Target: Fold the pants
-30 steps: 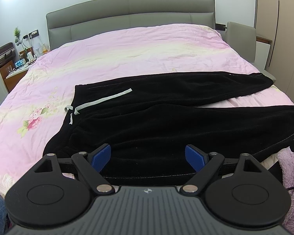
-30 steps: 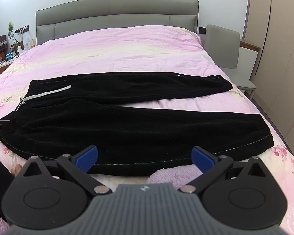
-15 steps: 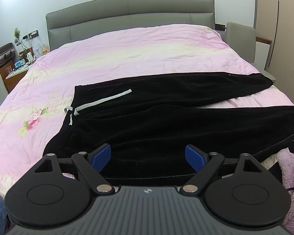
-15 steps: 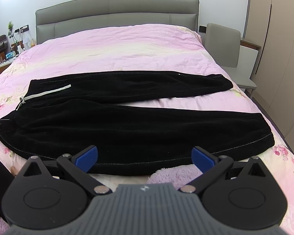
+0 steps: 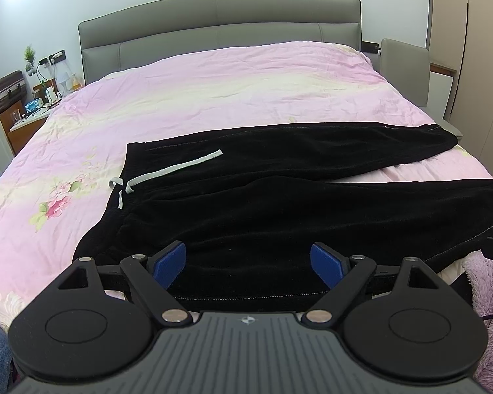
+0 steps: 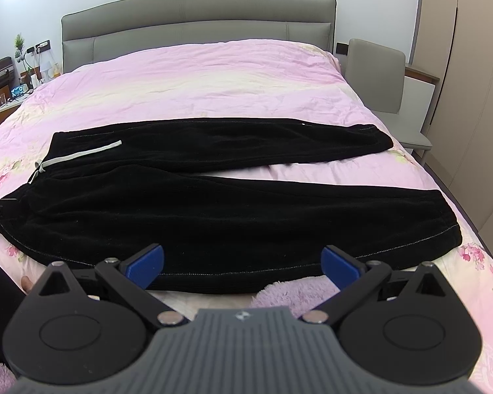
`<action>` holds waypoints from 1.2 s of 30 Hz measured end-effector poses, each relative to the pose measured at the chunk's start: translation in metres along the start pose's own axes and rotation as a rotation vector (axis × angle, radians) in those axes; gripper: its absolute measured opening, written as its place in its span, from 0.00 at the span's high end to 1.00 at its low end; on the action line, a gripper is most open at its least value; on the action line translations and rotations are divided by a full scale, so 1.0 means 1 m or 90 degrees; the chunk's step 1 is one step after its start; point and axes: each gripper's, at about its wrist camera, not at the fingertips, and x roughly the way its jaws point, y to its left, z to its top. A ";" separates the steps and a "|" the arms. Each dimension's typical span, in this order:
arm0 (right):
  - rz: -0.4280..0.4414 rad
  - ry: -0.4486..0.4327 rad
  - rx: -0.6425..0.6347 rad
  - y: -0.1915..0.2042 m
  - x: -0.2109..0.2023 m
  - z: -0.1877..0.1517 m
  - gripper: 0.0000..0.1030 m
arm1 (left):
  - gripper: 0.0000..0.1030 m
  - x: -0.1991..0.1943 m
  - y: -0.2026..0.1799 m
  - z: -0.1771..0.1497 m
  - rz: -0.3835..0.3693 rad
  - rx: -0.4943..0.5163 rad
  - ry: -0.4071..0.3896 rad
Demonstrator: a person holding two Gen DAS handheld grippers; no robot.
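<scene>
Almost nothing differs from half a second ago: the black pants (image 5: 279, 203) lie just as they did, and both claws hover in nearly the same spots, the right-wrist view only a touch higher over the cloth.

The pants are spread flat across the near half of the bed (image 5: 213, 92), waistband to the left, the two legs running right and parting in a narrow V. The left claw (image 5: 248, 264) hangs spread wide over the near edge of the seat and hip, its blue pads (image 5: 167, 262) on either side of the hem, gripping nothing. The right claw (image 6: 243, 262) is likewise spread wide and empty, above the near leg's lower seam.

The fabric looks like plush velour, deep black, with a pale grey drawstring (image 5: 174, 169) lying across the waist. The duvet is crumpled pink cotton with floral print; the padded headboard (image 5: 220, 19) is grey. A fuzzy lilac blanket (image 6: 289, 290) sits at the near edge.
</scene>
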 end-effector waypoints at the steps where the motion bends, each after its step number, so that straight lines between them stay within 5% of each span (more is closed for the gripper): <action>1: 0.000 0.000 0.000 0.000 0.000 0.000 0.05 | 0.03 0.000 0.000 0.000 0.000 0.000 0.000; 24: 0.001 0.001 -0.005 -0.011 0.020 -0.002 0.05 | 0.03 0.013 0.011 0.002 -0.003 0.027 0.031; 31: -0.012 -0.016 -0.047 -0.054 0.053 0.009 0.05 | 0.36 0.045 0.039 0.004 -0.014 0.108 0.085; 36: -0.033 0.036 -0.106 -0.088 0.084 0.015 0.23 | 0.55 0.067 0.077 0.008 -0.028 0.184 0.110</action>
